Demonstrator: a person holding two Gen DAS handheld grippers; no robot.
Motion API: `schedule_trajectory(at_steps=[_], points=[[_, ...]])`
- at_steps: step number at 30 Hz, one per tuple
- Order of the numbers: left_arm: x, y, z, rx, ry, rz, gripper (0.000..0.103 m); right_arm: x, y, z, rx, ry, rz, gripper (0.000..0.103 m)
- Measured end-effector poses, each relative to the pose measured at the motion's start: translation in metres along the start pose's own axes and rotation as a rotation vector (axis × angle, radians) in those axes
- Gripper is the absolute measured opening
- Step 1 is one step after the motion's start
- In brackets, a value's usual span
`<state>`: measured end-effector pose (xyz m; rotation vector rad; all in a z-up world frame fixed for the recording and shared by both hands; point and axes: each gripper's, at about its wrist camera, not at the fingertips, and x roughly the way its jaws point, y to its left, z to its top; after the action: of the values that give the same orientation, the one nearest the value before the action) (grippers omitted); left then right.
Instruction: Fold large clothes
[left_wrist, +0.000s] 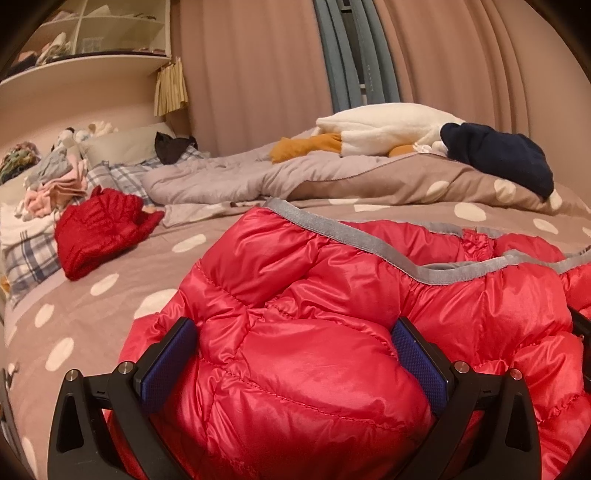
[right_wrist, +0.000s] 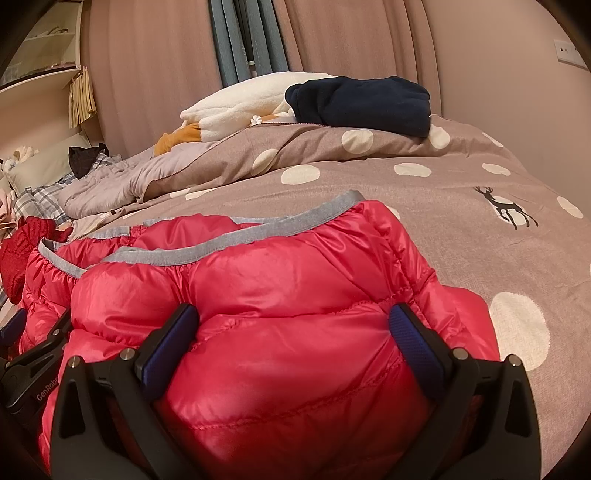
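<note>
A shiny red puffer jacket (left_wrist: 332, 280) with grey trim along its hem lies bunched on the polka-dot bedspread (left_wrist: 122, 295). My left gripper (left_wrist: 293, 332) stands open, its blue-padded fingers (left_wrist: 173, 354) wide apart with a puffy fold of the jacket bulging between them. In the right wrist view the same jacket (right_wrist: 258, 273) fills the gap of my right gripper (right_wrist: 295, 317), which is also open around a thick fold. The left gripper's black body (right_wrist: 33, 350) shows at the jacket's left side.
A darker red garment (left_wrist: 99, 232) lies crumpled to the left near plaid pillows (left_wrist: 29, 258) and a heap of pale clothes (left_wrist: 55, 184). At the back are a rumpled duvet (left_wrist: 229, 177), a white plush toy (left_wrist: 380, 133) and a folded navy garment (right_wrist: 362, 103). Curtains hang behind.
</note>
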<state>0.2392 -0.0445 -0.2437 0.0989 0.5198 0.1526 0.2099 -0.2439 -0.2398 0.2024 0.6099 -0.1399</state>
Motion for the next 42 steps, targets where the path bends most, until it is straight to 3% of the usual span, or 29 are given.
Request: schedule_trajectory(at_steps=[27, 36, 42], points=[[0.002, 0.002, 0.001, -0.019, 0.01, -0.025, 0.103, -0.001, 0.001, -0.001, 0.006, -0.001, 0.007, 0.103], [0.008, 0.009, 0.008, -0.042, 0.086, -0.101, 0.103, 0.0, 0.003, 0.0, 0.006, 0.015, 0.001, 0.103], [-0.03, 0.04, 0.013, -0.095, 0.031, -0.091, 0.103, -0.046, 0.008, -0.005, -0.016, -0.068, 0.002, 0.103]])
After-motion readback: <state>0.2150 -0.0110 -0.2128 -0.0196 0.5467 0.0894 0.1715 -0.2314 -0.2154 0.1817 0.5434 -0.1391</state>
